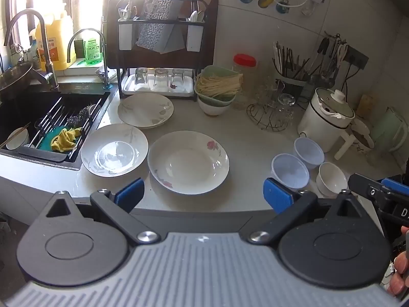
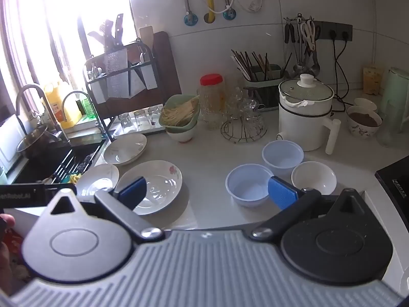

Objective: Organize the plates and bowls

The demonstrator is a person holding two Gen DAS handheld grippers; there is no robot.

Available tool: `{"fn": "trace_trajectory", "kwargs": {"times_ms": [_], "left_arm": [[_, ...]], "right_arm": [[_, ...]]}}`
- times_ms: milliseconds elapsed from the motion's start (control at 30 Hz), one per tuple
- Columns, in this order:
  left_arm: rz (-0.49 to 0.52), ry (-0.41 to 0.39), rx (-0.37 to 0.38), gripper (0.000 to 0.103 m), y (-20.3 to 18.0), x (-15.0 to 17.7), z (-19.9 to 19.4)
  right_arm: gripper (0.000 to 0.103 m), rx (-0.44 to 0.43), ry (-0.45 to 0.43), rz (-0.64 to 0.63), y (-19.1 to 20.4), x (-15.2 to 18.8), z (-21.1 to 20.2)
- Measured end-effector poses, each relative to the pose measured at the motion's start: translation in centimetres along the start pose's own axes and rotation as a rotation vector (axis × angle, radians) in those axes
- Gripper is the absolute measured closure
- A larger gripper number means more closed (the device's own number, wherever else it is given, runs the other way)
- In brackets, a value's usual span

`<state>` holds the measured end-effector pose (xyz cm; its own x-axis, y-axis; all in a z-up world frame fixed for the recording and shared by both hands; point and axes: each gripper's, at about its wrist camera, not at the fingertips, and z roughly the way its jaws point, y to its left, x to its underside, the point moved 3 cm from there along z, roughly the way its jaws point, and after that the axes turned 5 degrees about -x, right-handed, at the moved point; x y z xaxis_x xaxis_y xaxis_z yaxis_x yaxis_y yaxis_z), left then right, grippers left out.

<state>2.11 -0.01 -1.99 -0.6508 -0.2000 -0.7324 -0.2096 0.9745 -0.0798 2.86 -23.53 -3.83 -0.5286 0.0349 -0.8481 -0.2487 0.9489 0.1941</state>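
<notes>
Three white plates lie on the counter: a rose-patterned plate (image 1: 188, 162) (image 2: 153, 186) in front, a leaf-patterned plate (image 1: 114, 150) (image 2: 98, 179) to its left by the sink, and another (image 1: 145, 110) (image 2: 125, 148) behind. To the right stand two pale blue bowls (image 1: 290, 171) (image 1: 308, 152) (image 2: 249, 185) (image 2: 282, 154) and a white bowl (image 1: 331, 179) (image 2: 314, 176). My left gripper (image 1: 203, 195) is open and empty, above the counter's front edge before the rose plate. My right gripper (image 2: 207, 192) is open and empty, between the rose plate and the near blue bowl.
A black sink (image 1: 48, 120) with a rack and cloth lies at the left. A dish rack (image 1: 163, 51) with glasses stands behind. A green basket of noodles (image 1: 217, 84), a wire glass holder (image 1: 271, 112), a white electric pot (image 1: 327, 117) and a chopstick holder (image 1: 291, 76) line the back.
</notes>
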Motion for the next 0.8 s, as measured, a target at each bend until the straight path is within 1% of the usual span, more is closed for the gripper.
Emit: {"fn": "trace_trajectory", "kwargs": {"times_ms": [167, 233, 267, 433, 533, 800], "left_arm": [[0.005, -0.004, 0.005, 0.002, 0.0, 0.2, -0.4], [0.013, -0.004, 0.005, 0.002, 0.0, 0.5, -0.7], [0.023, 0.011, 0.013, 0.002, -0.5, 0.0, -0.2], [0.025, 0.023, 0.025, 0.002, -0.2, 0.2, 0.2], [0.020, 0.024, 0.022, 0.002, -0.9, -0.2, 0.8], [0.018, 0.024, 0.026, 0.002, -0.9, -0.5, 1.1]], "right_arm": [[0.000, 0.004, -0.007, 0.007, -0.6, 0.0, -0.5], [0.000, 0.011, 0.005, 0.019, -0.6, -0.2, 0.0], [0.000, 0.011, 0.006, 0.021, -0.5, 0.0, -0.1], [0.000, 0.004, 0.016, 0.033, -0.6, 0.0, -0.3], [0.000, 0.009, 0.016, 0.037, -0.8, -0.1, -0.2], [0.000, 0.005, 0.022, 0.029, -0.9, -0.2, 0.3]]}}
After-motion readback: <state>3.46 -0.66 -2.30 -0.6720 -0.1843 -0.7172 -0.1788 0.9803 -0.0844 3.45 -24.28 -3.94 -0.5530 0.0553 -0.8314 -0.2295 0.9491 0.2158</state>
